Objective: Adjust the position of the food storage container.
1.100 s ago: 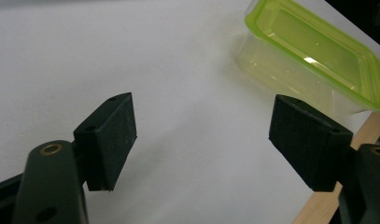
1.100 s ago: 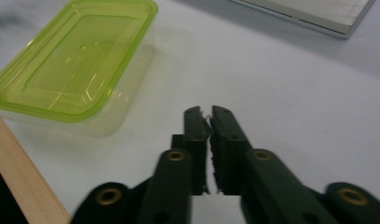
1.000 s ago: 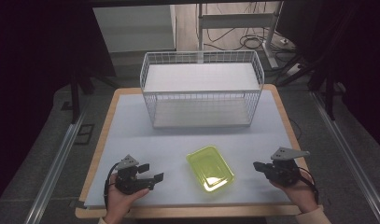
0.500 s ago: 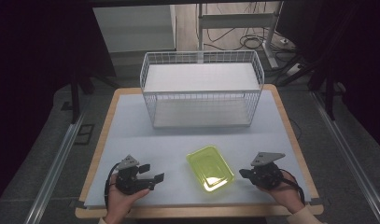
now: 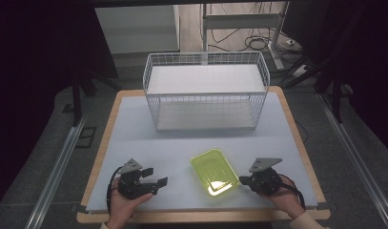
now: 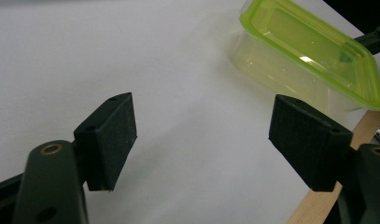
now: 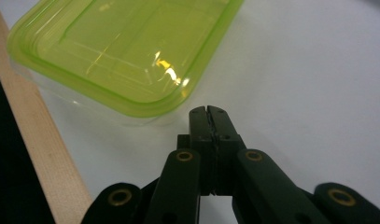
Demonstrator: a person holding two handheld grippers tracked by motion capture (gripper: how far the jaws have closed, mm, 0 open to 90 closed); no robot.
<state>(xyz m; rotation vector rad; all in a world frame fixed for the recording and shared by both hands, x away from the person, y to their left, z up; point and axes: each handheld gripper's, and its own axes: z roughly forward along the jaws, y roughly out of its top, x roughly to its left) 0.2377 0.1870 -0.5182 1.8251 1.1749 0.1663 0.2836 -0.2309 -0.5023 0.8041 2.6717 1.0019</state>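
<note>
Since a second ago the right gripper [image 5: 241,181] has slid in from the table's right edge toward the box [image 5: 214,171]; the left gripper [image 5: 159,177] has kept its place, and the box has not shifted.

High view: the lidded green box lies askew on the white mat [image 5: 182,138], near the front edge, between the two grippers. The right gripper's tips sit just beside the box's near right corner; touching or not cannot be told here. The left gripper rests well apart from the box, jaws spread. A wire basket [image 5: 205,90] stands at the far side of the table.

Left gripper view: the left gripper [image 6: 201,135] has its pads wide apart with bare mat between them, and the box [image 6: 313,46] lies ahead, off to the right.

Right gripper view: the right gripper [image 7: 209,112] has its jaws pressed together, holding nothing, tips just short of the box [image 7: 127,51] lid's rim. The table's wooden edge [image 7: 33,140] runs beside the box
</note>
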